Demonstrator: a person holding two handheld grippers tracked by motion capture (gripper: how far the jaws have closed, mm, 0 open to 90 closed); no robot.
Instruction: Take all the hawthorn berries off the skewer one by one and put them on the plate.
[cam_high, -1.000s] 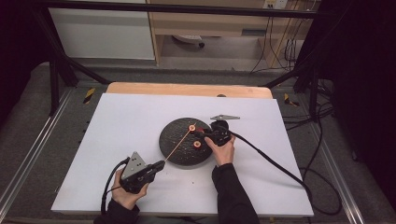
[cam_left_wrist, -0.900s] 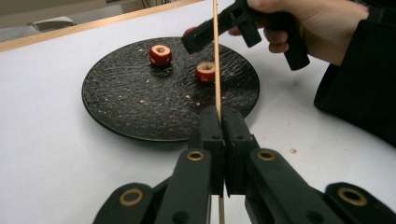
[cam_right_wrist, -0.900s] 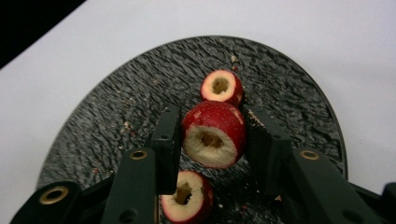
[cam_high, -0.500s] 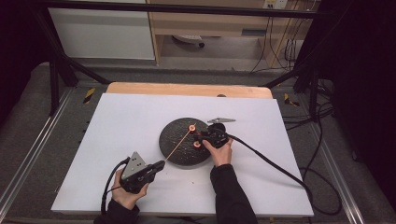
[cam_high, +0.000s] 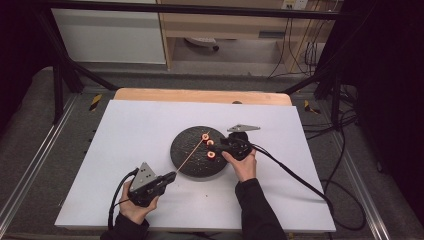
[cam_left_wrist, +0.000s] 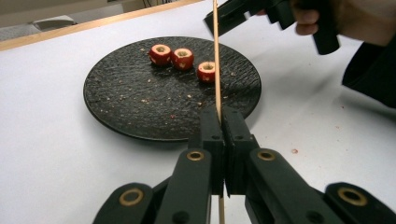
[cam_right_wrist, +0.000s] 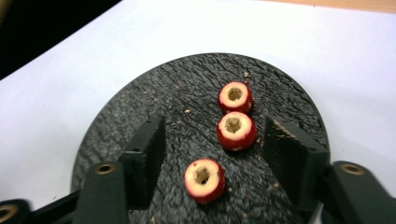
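Three red cored fruit pieces (cam_right_wrist: 236, 129) lay on black plate (cam_high: 187, 162). Right gripper (cam_right_wrist: 212, 149) gaped wide over them, empty. Left gripper (cam_left_wrist: 220, 126) clamped thin wooden skewer (cam_left_wrist: 216, 60); skewer tip cut off at frame top.

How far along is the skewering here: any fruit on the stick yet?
None threaded yet. Done: the left hand-held gripper is shut on the skewer, held out over the plate. In hand: the right hand-held gripper, jaws open, sits over the three cored red fruits, gripping none. Left: picking up and threading all three.
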